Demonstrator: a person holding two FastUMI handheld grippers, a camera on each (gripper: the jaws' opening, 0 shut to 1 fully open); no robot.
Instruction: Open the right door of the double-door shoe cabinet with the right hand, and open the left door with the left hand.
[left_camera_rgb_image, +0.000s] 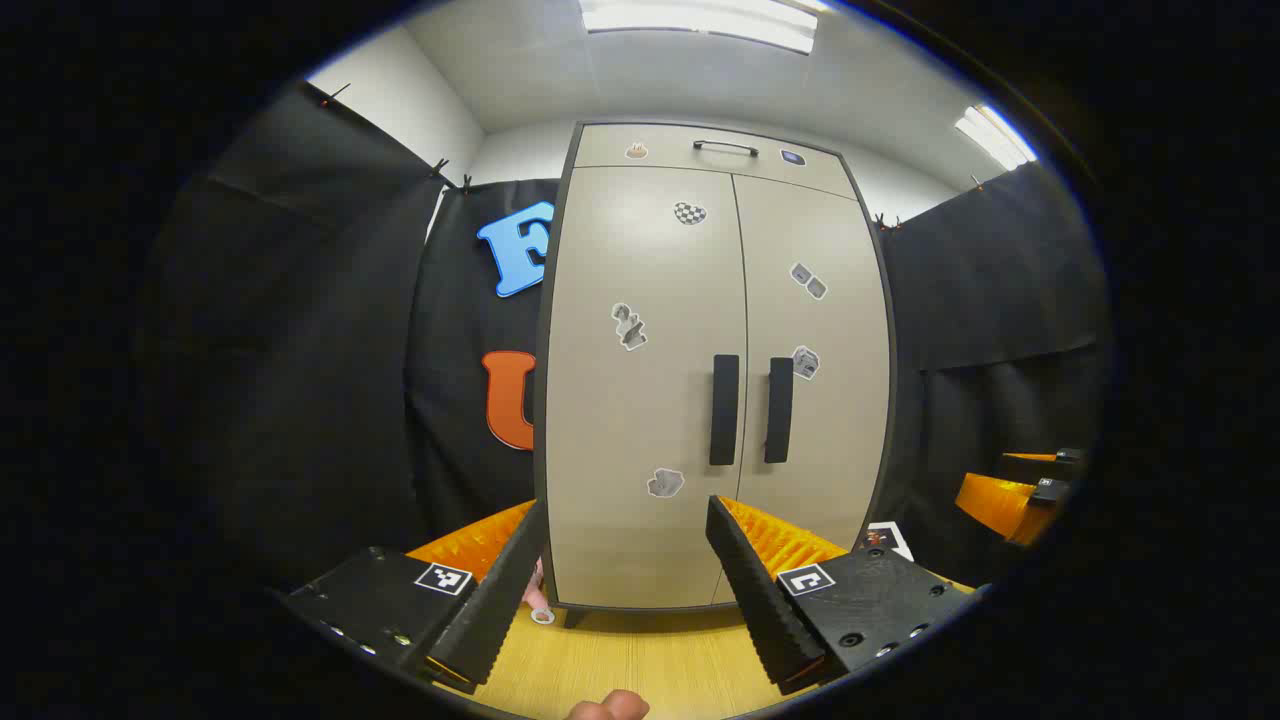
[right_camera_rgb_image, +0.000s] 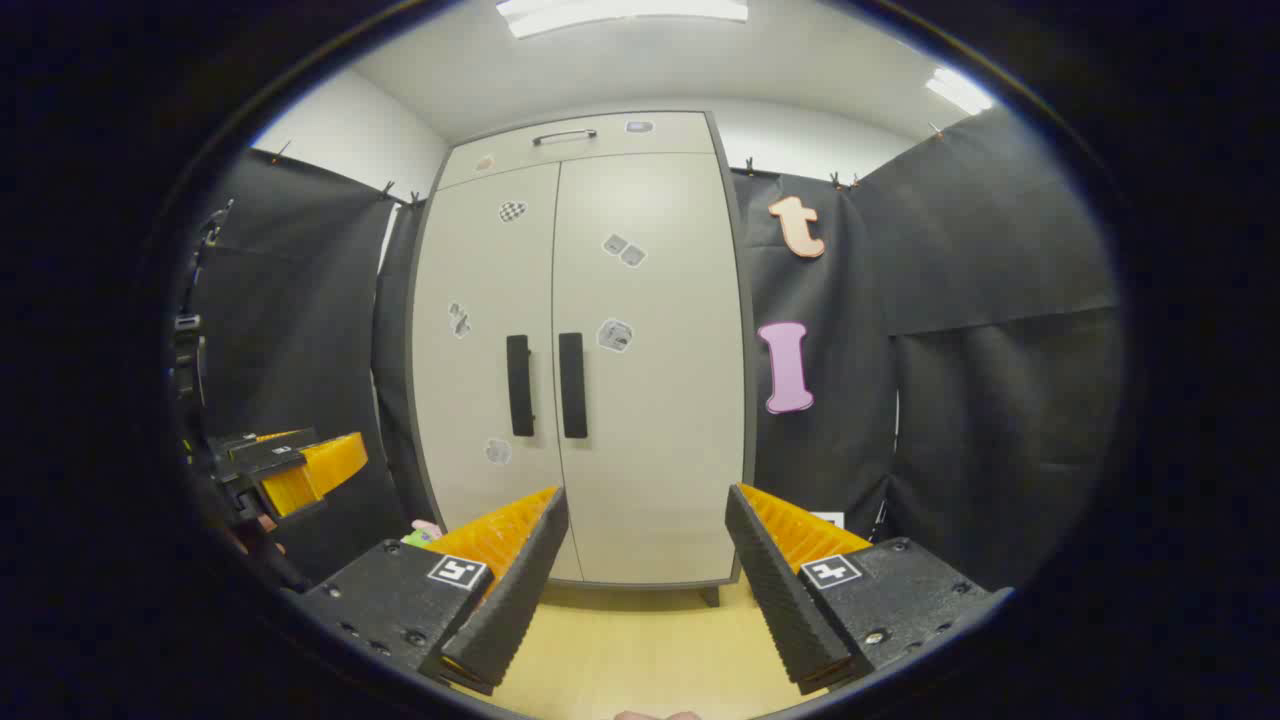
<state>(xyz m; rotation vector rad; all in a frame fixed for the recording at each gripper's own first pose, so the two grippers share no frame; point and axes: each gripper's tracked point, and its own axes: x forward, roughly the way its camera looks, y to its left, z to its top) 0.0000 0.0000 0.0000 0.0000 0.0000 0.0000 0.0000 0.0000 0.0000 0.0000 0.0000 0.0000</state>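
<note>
Shoe cabinet (left_camera_rgb_image: 715, 380) doors closed. Left gripper (left_camera_rgb_image: 628, 585) and right gripper (right_camera_rgb_image: 645, 580) face it, fingers apart, clear of the handles.

Left gripper (left_camera_rgb_image: 625, 590): two wedge-shaped fingers with ribbed inner faces, mounted on black blocks with small screws; each block carries a square black-and-white marker; orange ridged body behind. Right gripper (right_camera_rgb_image: 645, 595): same build, same markers, screws along the block edges, orange ridged backing.
</note>
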